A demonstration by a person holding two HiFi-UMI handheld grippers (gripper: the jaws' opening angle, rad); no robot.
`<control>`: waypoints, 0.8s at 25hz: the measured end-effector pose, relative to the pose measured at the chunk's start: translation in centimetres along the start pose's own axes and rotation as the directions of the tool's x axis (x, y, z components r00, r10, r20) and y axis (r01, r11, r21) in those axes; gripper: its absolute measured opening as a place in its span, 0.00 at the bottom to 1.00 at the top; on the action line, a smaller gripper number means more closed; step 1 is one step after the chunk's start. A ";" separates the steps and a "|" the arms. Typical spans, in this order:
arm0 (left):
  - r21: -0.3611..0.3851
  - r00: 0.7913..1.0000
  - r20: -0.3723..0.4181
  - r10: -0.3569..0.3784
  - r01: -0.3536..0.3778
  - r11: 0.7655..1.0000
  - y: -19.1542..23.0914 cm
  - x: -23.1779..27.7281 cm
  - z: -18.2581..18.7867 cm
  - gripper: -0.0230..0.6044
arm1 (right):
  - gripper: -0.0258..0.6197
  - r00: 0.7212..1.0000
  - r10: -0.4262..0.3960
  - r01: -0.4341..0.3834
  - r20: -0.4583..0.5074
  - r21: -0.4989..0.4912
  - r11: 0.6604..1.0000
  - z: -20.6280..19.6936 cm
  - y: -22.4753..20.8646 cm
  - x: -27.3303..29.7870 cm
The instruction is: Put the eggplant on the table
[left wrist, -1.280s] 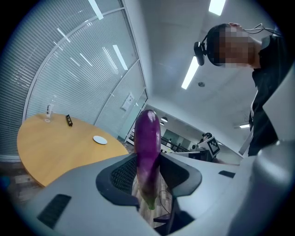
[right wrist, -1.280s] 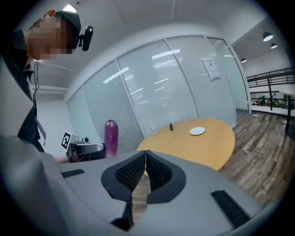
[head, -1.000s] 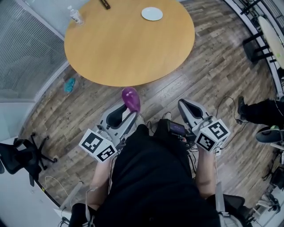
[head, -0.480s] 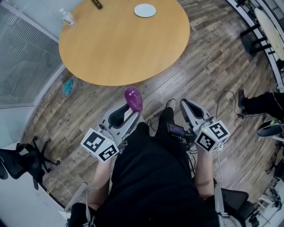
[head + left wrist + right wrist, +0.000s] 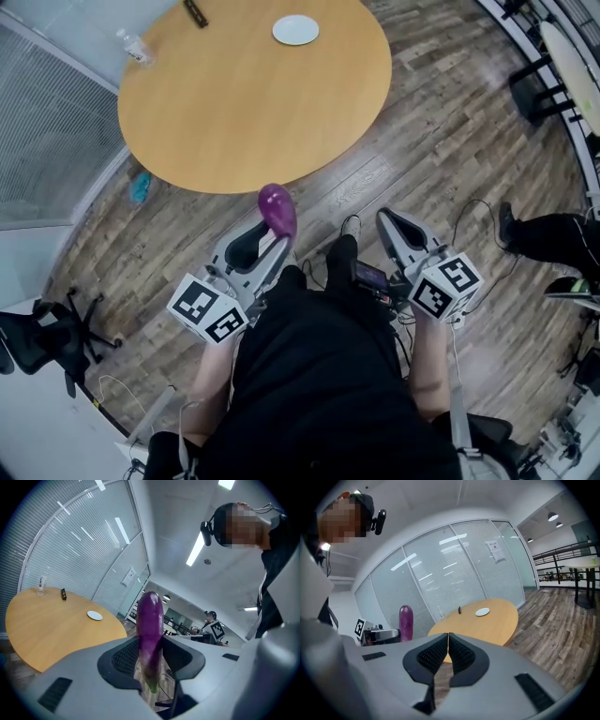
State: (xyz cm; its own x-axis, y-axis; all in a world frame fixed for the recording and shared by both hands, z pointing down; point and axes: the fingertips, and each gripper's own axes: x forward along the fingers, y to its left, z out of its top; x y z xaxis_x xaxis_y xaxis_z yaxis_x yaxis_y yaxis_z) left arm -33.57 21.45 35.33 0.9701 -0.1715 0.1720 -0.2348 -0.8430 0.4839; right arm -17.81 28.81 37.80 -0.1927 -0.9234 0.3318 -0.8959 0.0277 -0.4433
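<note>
Purple and glossy, the eggplant (image 5: 277, 208) stands upright in the left gripper (image 5: 267, 246), whose jaws pinch it on both sides around its lower half. Its rounded end points up and its greenish stem tip hangs below the pads. In the head view it is held over the wooden floor (image 5: 441, 159), just short of the near edge of the round wooden table (image 5: 253, 103) and not touching it. The right gripper (image 5: 392, 228) is held beside the left one, also over the floor, with its jaws pressed together. On the table, a small white plate (image 5: 295, 29) lies near the far edge, a clear bottle (image 5: 134, 46) stands at the left edge, and a small dark object (image 5: 195, 12) lies at the far edge between them.
</note>
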 end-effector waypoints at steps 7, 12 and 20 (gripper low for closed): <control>0.005 0.999 0.012 0.035 -0.035 0.999 -1.0 3.5 1.3 0.30 | 0.07 0.998 0.057 -0.057 -0.012 -0.022 0.998 2.9 -2.5 0.5; 0.012 0.999 0.004 0.049 -0.050 0.999 -1.8 6.5 1.8 0.30 | 0.07 0.997 0.071 -0.071 -0.015 -0.010 0.997 4.0 -5.3 0.2; 0.026 0.999 -0.010 0.049 -0.049 0.998 -3.0 15.0 2.2 0.30 | 0.07 0.996 0.084 -0.084 -0.013 -0.007 0.996 6.5 -12.8 -1.1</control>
State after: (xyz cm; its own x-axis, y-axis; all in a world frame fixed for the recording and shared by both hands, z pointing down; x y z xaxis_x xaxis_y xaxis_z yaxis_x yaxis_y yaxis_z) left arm -18.21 20.32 34.57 0.9567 -0.2071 0.2043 -0.2799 -0.8466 0.4527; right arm -3.53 26.99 37.70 -0.2727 -0.9126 0.3045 -0.8792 0.1078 -0.4642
